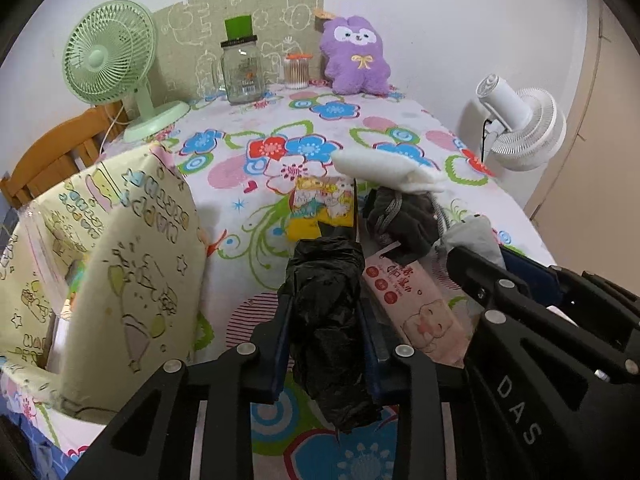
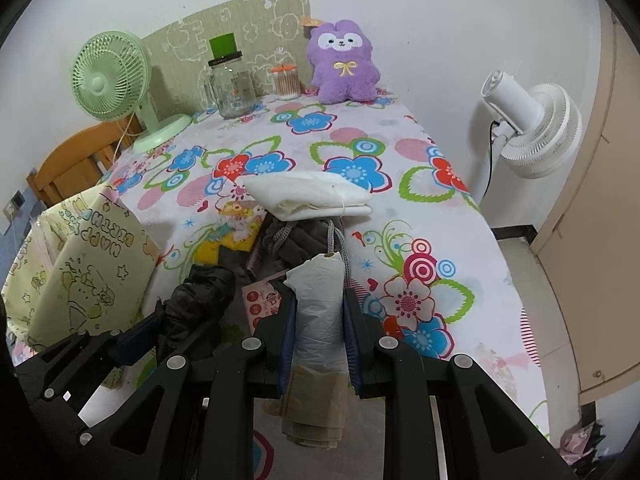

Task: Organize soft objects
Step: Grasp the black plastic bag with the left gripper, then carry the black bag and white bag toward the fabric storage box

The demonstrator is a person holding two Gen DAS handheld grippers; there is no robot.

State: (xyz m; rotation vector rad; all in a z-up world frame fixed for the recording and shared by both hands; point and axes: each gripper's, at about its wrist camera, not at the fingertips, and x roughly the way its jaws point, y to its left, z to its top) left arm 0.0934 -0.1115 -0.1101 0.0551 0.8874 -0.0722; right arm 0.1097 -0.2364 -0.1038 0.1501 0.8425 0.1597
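My left gripper (image 1: 324, 300) is shut on a crumpled black plastic bag (image 1: 326, 320), held just above the flowered tablecloth (image 1: 248, 240). My right gripper (image 2: 320, 296) is shut on a rolled pale grey-white plastic bag (image 2: 318, 320) with a brownish bag hanging below it. Ahead lie a folded white cloth (image 2: 312, 196), a dark grey cloth with a cord (image 1: 404, 216), a yellow packet (image 1: 320, 208) and a pink wipes pack (image 1: 416, 304). A pale yellow fabric box (image 1: 120, 260) stands at the left. A purple plush toy (image 1: 356, 56) sits at the far edge.
At the back stand a green desk fan (image 1: 108, 60), a glass jar (image 1: 242, 72) and a tub of cotton swabs (image 1: 297, 72). A white fan (image 1: 520, 124) stands off the table's right side. A wooden chair (image 1: 52, 152) is behind the box.
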